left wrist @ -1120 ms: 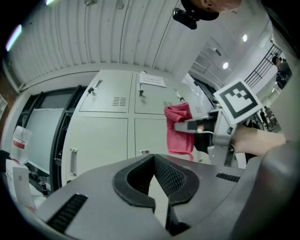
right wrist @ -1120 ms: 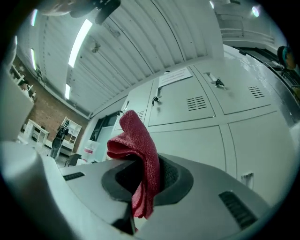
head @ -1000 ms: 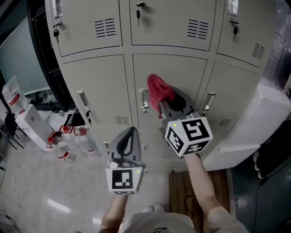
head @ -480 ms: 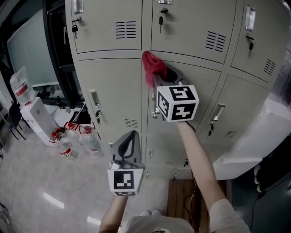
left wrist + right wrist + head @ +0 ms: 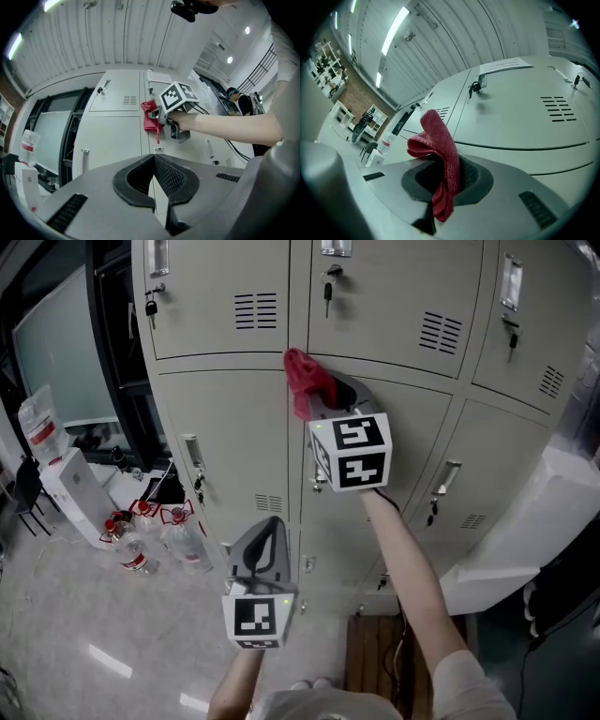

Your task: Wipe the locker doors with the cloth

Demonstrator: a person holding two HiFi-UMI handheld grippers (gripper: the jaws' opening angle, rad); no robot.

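Red cloth (image 5: pixel 302 381) is clamped between the jaws of the right gripper (image 5: pixel 321 399). Its bunched upper end sticks out past the jaw ends and a tail hangs down through them (the right gripper view shows this plainly). The cloth lies at the top left corner of the middle locker door (image 5: pixel 375 465), over the seam with the row above.

All the locker doors (image 5: pixel 225 446) are shut, so nothing inside them shows. A key (image 5: pixel 325 289) hangs in the lock of the door just above the middle one.

The left gripper (image 5: pixel 263 538) is held below and left of the middle door, well apart from the cloth, jaws closed together on nothing.

On the floor (image 5: pixel 66 634), far left of that door, stand clear plastic bottles (image 5: pixel 141 540) with red labels. Whether they hold anything I cannot tell.
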